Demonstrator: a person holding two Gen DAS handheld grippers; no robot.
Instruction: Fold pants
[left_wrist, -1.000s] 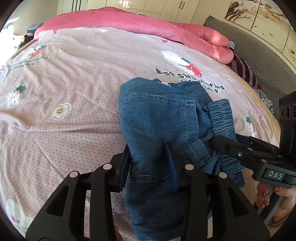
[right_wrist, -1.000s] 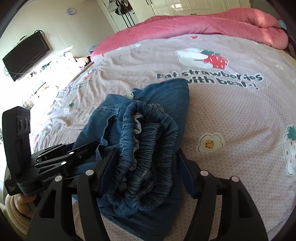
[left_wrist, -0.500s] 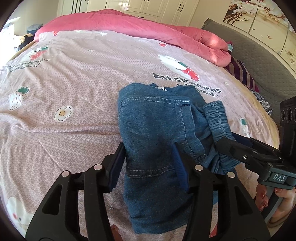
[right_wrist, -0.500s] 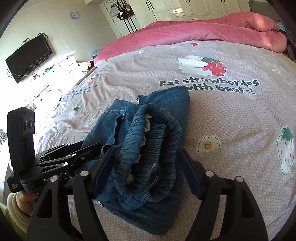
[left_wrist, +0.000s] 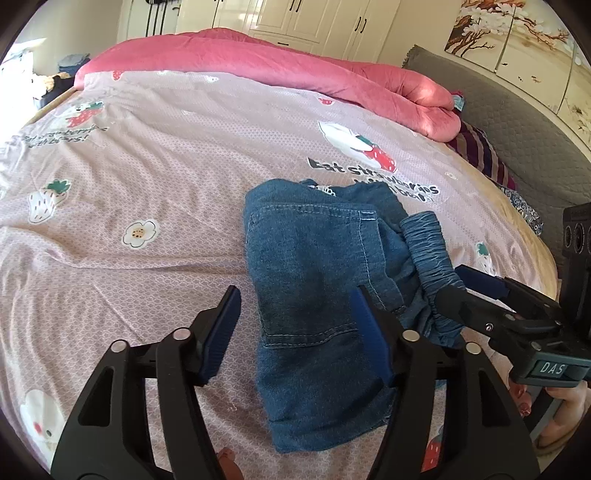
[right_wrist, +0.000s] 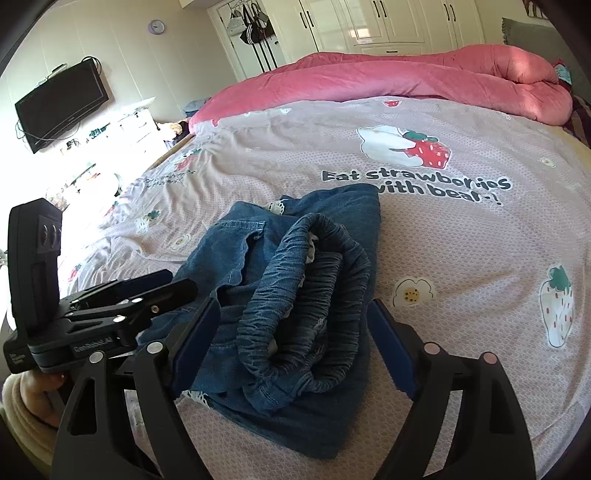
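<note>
— Lying on the pink printed bedsheet (left_wrist: 155, 177), near its front edge, is one pair of folded denim pants (left_wrist: 314, 295). What does each camera add?

— Left wrist view: the flat back panel with its stitched pocket seam, and the headboard (left_wrist: 517, 147) beyond the pants to the right. Right wrist view: the gathered elastic waistband (right_wrist: 314, 295) piled on top of the pants, a wall-mounted television (right_wrist: 62, 103) and a clock (right_wrist: 157, 26) far left of them.

— Gripper states?

— Two grippers. The left gripper (left_wrist: 295, 321) has its jaws opening; the pants lie between the blue pads, which stand clear of the cloth on the left side, so the denim is released. The right gripper (right_wrist: 291, 339) is likewise opening, jaws wide either side of the waistband, not pressing it.

— Does each gripper appear in the other's view?

— Yes. The right one enters the left view at the waistband end of the pants; the left one enters the right view at their left edge.

— Other items?

— One rolled pink duvet (right_wrist: 406, 81) lies behind the pants along the far side of the bed. One striped cushion (left_wrist: 480, 155) sits against the headboard. White wardrobes (right_wrist: 388, 22) stand behind the duvet. Nothing lies on the pants.

— Obstructions?

— Each gripper's own black arms cover the nearest corner of the pants.
</note>
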